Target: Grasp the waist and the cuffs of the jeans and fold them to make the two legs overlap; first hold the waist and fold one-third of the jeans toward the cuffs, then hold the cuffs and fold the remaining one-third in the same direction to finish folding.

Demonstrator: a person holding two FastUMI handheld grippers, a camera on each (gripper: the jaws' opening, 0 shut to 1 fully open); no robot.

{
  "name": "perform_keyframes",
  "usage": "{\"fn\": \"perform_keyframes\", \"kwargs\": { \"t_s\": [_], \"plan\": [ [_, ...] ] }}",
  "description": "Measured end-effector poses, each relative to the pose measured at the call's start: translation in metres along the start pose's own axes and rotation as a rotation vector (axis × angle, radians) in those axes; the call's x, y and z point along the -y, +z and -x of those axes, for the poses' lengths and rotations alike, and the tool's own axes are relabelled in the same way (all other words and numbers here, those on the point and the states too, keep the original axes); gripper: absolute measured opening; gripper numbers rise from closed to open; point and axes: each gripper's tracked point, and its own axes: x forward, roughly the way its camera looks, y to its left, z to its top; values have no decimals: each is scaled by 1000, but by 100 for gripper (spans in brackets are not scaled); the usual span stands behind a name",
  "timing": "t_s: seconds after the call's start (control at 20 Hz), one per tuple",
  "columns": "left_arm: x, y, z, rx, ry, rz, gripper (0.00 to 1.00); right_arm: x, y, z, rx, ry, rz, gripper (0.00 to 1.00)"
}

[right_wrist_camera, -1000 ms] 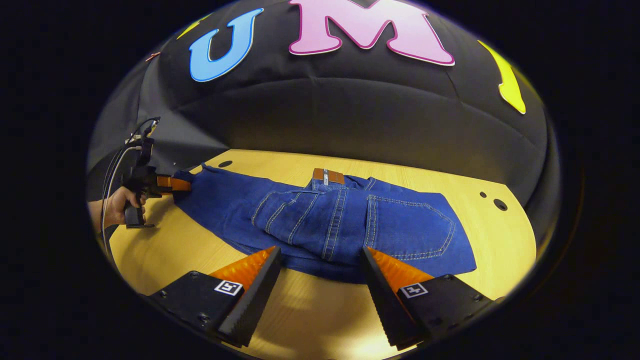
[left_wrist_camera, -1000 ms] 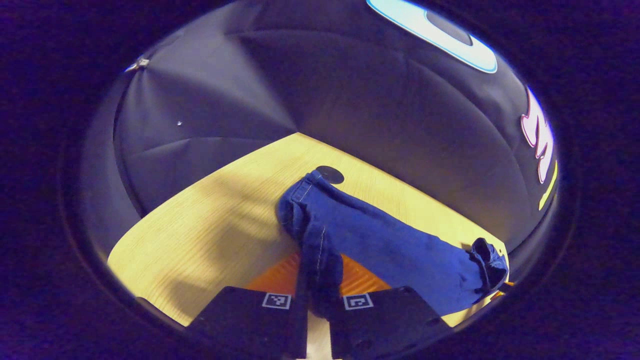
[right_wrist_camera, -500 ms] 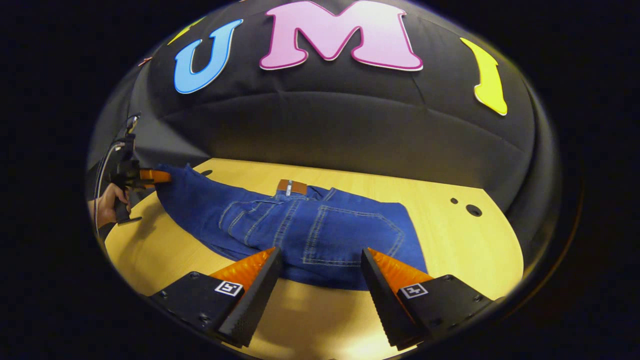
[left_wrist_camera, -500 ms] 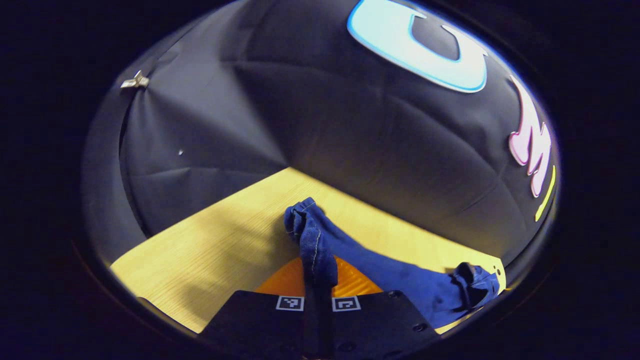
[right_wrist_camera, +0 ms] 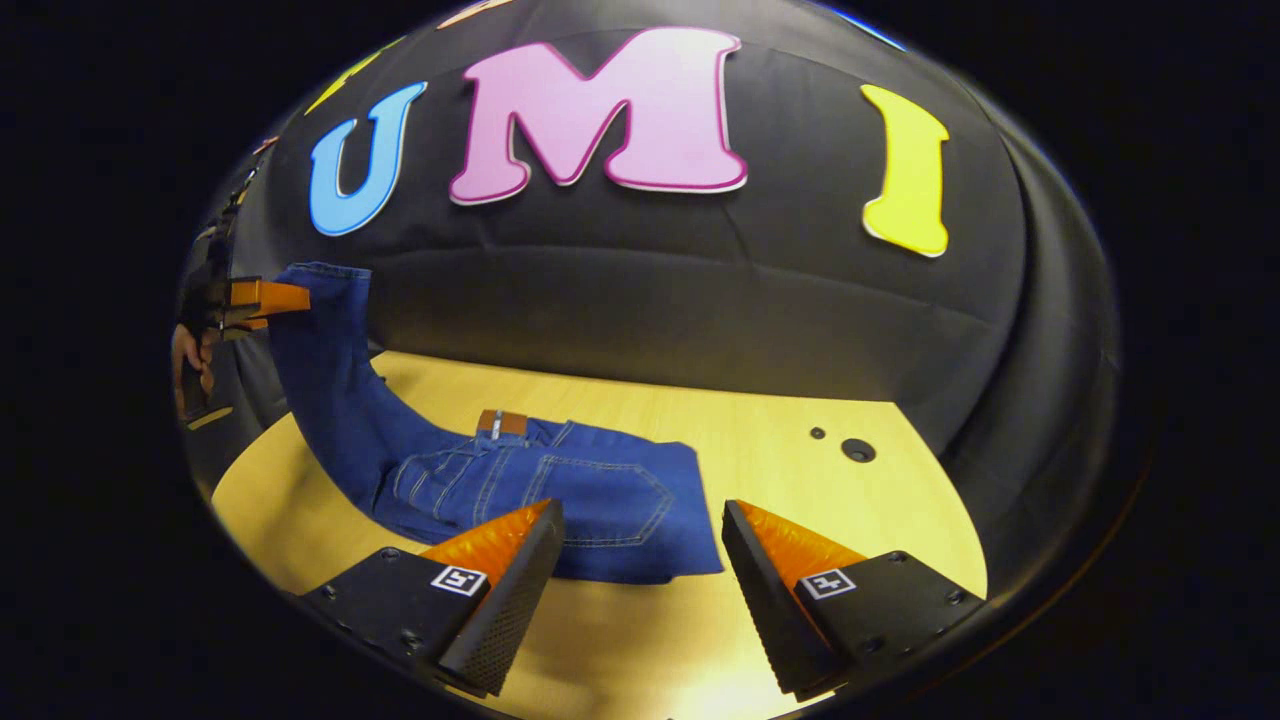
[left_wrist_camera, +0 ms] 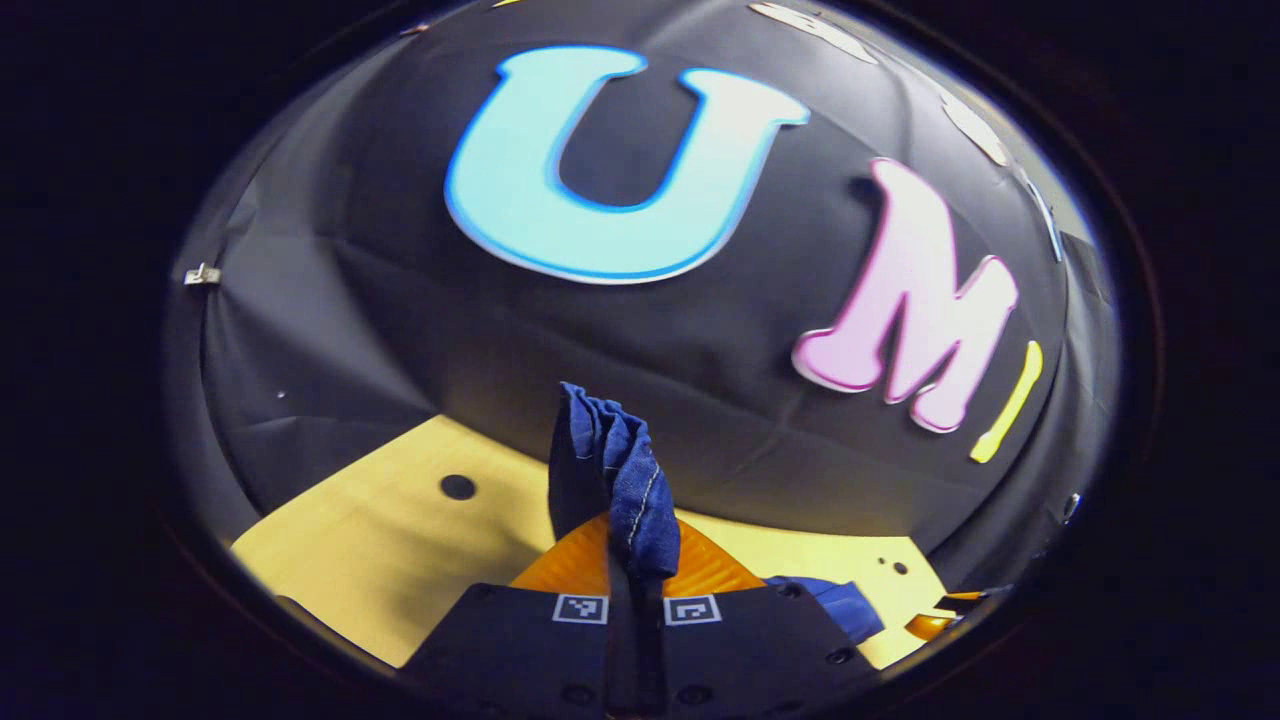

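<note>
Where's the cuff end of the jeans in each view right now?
Left gripper view: cuff end at bottom centre, pinched in the left tongs.
Right gripper view: cuff end at far left, lifted off the table.
Shared landmark: the dark round hole in the tabletop.

Pale wooden table, folded jeans on it

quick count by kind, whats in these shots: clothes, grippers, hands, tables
jeans: 1
grippers: 2, the left gripper shut on the jeans cuffs, the right gripper open above the table
hand: 1
table: 1
Total: 5
</note>
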Motion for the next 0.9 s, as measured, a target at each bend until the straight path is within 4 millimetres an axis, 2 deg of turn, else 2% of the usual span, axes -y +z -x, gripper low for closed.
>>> {"fn": "perform_keyframes", "kwargs": {
  "t_s": [0.05,0.1,0.2,0.35,0.45,0.55,0.65,0.75,0.8,0.85,0.9],
  "plan": [
    [29,-1,-2,-8,-31,5,6,9,6,5,8,-10,-9,97],
    [69,-7,-3,-25,-77,20,6,23,13,13,16,-23,-25,97],
    [120,-25,-9,-57,-137,19,6,40,20,24,27,-45,-45,97],
    [192,-78,-26,-142,-219,4,6,66,21,41,23,-77,-69,97],
    [244,-140,-44,-235,-281,-35,6,92,22,60,35,-120,-82,97],
    [263,-174,-56,-283,-284,-72,7,108,19,74,35,-151,-95,96],
    [273,-197,-65,-334,-289,-124,10,119,12,85,31,-180,-115,97],
    [280,-200,-60,-357,-332,-141,24,124,7,98,25,-199,-131,97],
    [284,-195,-52,-351,-354,-143,53,124,6,103,21,-203,-137,97],
    [291,-204,-50,-344,-375,-149,53,123,6,109,22,-205,-142,97],
    [290,-194,-34,-321,-379,-168,83,122,8,116,30,-209,-146,97]
  ]
}}
